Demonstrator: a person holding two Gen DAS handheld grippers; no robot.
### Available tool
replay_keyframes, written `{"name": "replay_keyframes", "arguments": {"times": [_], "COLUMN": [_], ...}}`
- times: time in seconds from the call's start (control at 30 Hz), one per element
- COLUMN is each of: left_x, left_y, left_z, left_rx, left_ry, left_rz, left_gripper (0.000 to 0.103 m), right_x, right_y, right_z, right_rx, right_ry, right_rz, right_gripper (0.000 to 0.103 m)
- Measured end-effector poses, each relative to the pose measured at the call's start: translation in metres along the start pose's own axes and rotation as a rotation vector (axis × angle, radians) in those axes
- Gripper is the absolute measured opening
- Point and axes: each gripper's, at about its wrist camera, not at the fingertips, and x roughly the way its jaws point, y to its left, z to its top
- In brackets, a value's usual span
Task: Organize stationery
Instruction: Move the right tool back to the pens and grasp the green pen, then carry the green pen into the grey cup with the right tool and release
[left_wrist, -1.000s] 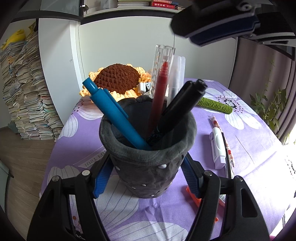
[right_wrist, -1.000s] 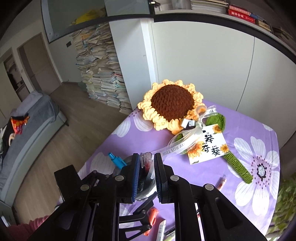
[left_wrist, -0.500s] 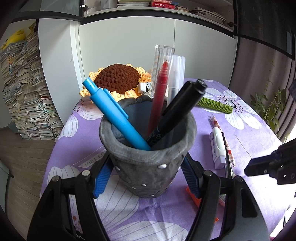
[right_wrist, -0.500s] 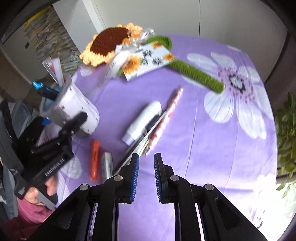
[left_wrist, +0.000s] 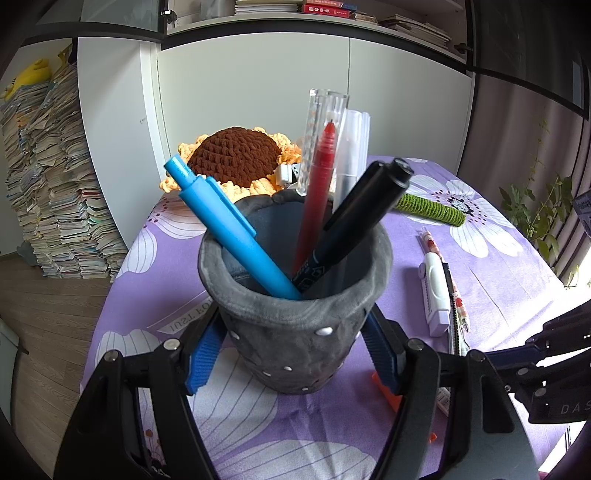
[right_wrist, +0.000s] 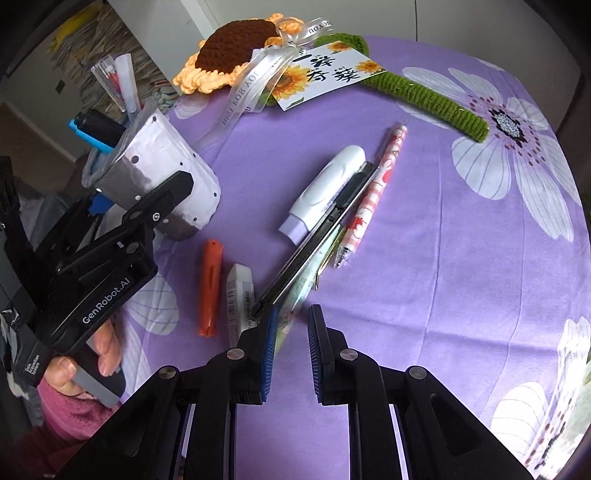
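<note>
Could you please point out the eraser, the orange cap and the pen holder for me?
eraser (right_wrist: 242, 301), right wrist view, middle of its printed sleeve.
orange cap (right_wrist: 209, 288), right wrist view, mid-body.
pen holder (left_wrist: 295, 332), left wrist view, front of its grey wall.

Grey pen cup (left_wrist: 295, 332) upright holding pens, white correction tape (right_wrist: 321, 192), patterned pen (right_wrist: 373, 192) flat alongside

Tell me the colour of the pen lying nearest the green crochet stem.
Pink and white, with red printed figures; clearest in the right wrist view.
</note>
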Motion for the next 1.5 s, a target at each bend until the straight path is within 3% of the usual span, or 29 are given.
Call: {"name": "replay_keyframes", "arguments": {"times": [0.23,0.53,0.83,0.97,1.03,1.1,1.27,1.47,1.5], "left_x": [0.000,0.000,0.000,0.000,0.000,0.000,0.001,0.001,0.001], "left_y": [0.000,0.000,0.000,0.000,0.000,0.000,0.000,0.000,0.000], "left_z": [0.000,0.000,0.000,0.000,0.000,0.000,0.000,-0.001,-0.001], "left_rx": [0.000,0.000,0.000,0.000,-0.001,0.000,-0.002,-0.005,-0.005], "left_ry": [0.000,0.000,0.000,0.000,0.000,0.000,0.000,0.002,0.002], "left_rz": [0.000,0.000,0.000,0.000,0.000,0.000,-0.001,-0.004,-0.004], "left_gripper": [0.069,0.069,0.069,0.069,0.069,0.069,0.069,0.069,0.069], "right_x": [0.001,0.003,-0.018,-0.030,-0.034,-0.035,-0.028,-0.016,-0.014], "right_y": [0.005,0.026,-0.004,-0.024,-0.037,-0.047,-0.069,-0.056,-0.051], "right_z": [-0.006,-0.010,-0.040,-0.038,-0.027,-0.020,-0.010,-0.004,-0.003], "right_rx": [-0.019,-0.143,-0.228,-0.158,-0.083,-0.010,0.105,0.062,0.045], "right_ry": [0.022,0.015,0.117,0.111,0.082,0.063,0.085,0.087,0.085], "right_rz": [-0.024,-0.114,-0.199,-0.198,-0.197,-0.195,-0.165,-0.188,-0.197], "right_gripper": [0.020,0.021,0.021,0.026,0.039,0.043,0.043,0.043,0.039]}}
